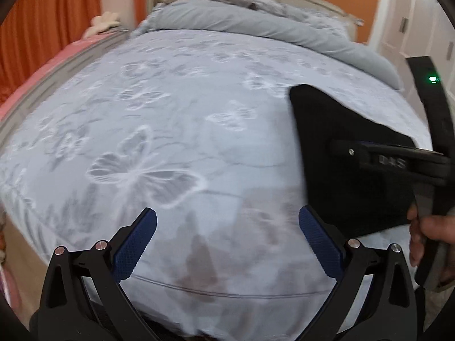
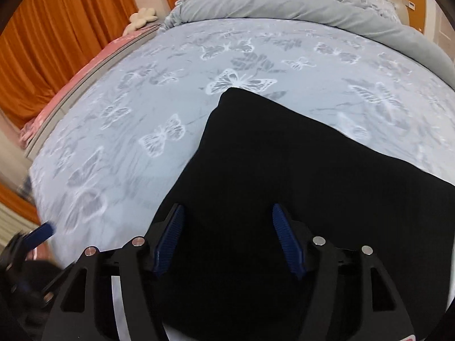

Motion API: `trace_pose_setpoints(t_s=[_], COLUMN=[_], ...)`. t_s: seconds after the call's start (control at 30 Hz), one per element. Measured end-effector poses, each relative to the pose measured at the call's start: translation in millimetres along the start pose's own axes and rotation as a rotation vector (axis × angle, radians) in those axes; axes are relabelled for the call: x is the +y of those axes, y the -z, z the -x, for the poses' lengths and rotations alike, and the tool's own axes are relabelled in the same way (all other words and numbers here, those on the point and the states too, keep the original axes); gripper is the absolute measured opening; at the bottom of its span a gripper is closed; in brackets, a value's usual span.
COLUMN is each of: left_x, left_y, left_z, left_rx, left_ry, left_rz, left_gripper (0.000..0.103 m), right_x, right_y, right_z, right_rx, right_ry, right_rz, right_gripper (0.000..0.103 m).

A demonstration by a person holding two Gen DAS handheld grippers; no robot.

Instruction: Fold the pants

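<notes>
My black soft-knit pants [image 2: 298, 170] lie folded flat on the butterfly-print bed sheet [image 2: 142, 113]. Both the left tool [image 1: 227, 244] and right tool [image 2: 227, 238] stand open, empty. The fabric looks limp and light; I'd pinch a folded edge.

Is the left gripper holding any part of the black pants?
No, the left gripper is open over the bare bedspread, with the black pants off to its side.
</notes>
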State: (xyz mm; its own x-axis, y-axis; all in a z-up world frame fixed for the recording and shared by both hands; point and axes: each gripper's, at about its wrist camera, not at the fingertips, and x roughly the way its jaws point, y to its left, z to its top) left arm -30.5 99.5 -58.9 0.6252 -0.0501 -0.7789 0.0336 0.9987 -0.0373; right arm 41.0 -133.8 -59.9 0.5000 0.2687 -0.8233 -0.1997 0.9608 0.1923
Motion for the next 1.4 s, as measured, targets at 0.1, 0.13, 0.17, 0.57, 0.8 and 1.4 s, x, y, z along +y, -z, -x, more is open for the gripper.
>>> trace_pose_setpoints(t_s=[0.1, 0.13, 0.17, 0.57, 0.8, 1.4], left_x=[7.5, 10.6, 13.9, 12.8, -8.1, -84.8], left_y=[-2.1, -2.6, -3.4, -6.7, -15.7, -12.0], left_z=[-5.1, -5.7, -5.6, -3.9, -5.7, -20.7], left_rx=[0.000, 0.001, 0.002, 0.001, 0.012, 0.003], left_ry=[-0.037, -0.038, -0.032, 0.016, 0.103, 0.084], left_rz=[-0.003, 0.001, 0.008, 0.017, 0.033, -0.129], left_gripper=[0.098, 0.098, 0.098, 0.098, 0.098, 0.098], right_x=[14.2, 23.6, 33.3, -14.3, -150.5, -141.7], right_y=[-5.5, -7.8, -10.4, 15.2, 74.1, 76.0], right_z=[-7.2, -2.8, -2.7, 92.1, 80.3, 145.8], right_rx=[-0.006, -0.015, -0.018, -0.162, 0.005, -0.182], right_ry=[-0.027, -0.031, -0.040, 0.079, -0.002, 0.135], right_rz=[-0.012, 0.007, 0.029, -0.008, -0.375, -0.242], right_gripper=[0.033, 0.031, 0.030, 0.075, 0.059, 0.032])
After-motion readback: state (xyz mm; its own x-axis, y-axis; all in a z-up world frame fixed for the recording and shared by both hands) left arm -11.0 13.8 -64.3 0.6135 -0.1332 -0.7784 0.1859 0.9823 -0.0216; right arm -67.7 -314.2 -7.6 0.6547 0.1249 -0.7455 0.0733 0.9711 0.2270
